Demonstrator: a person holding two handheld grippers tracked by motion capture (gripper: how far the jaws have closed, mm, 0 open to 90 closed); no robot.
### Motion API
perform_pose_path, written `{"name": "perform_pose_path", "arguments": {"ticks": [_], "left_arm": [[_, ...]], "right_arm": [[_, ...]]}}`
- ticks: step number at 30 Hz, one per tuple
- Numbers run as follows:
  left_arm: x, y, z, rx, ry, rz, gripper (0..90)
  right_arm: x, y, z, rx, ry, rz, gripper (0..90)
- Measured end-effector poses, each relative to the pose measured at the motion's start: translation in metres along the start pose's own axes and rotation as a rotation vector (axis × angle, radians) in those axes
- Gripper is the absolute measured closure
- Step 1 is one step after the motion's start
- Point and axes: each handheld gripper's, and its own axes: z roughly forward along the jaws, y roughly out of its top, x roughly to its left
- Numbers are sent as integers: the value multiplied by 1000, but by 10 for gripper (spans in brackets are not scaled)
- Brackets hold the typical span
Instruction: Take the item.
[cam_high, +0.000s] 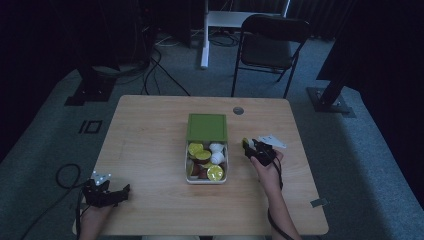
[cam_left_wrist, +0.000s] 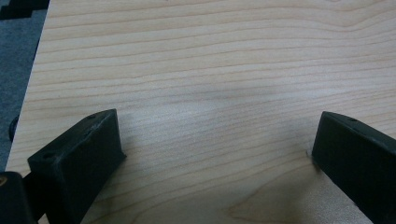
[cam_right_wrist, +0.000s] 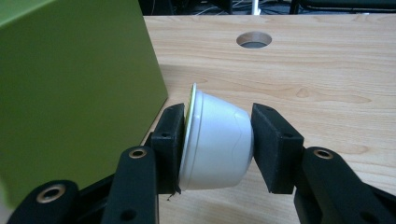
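Right now my right hand-held gripper (cam_right_wrist: 217, 144) pinches a white cup (cam_right_wrist: 212, 142) sideways, centre frame; its tapered wall could squirt free. My left hand-held gripper (cam_left_wrist: 210, 154) rests spread.

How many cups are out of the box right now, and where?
1. A white cup lies on its side, clamped in the right gripper just right of the box. The remaining cups sit inside the box; some there may be hidden. The left gripper is open over bare table.
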Motion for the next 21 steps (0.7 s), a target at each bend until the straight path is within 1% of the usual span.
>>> {"name": "perform_pose_path", "arguments": {"ticks": [6,7,12,14,21], "left_arm": [[0,0,0,0,0,0,18],[0,0,0,0,0,0,18],[0,0,0,0,0,0,18],[0,0,0,0,0,1,18],[0,0,0,0,0,0,18]], "right_arm": [[-2,3,13,9,-20,-8,561],[-2,3,13,9,-20,-8,561],[-5,3,22,24,-31,11,561],[-6,2,25,35,-22,34,561],[-9,-3,33,60,-39,35,561]]}}
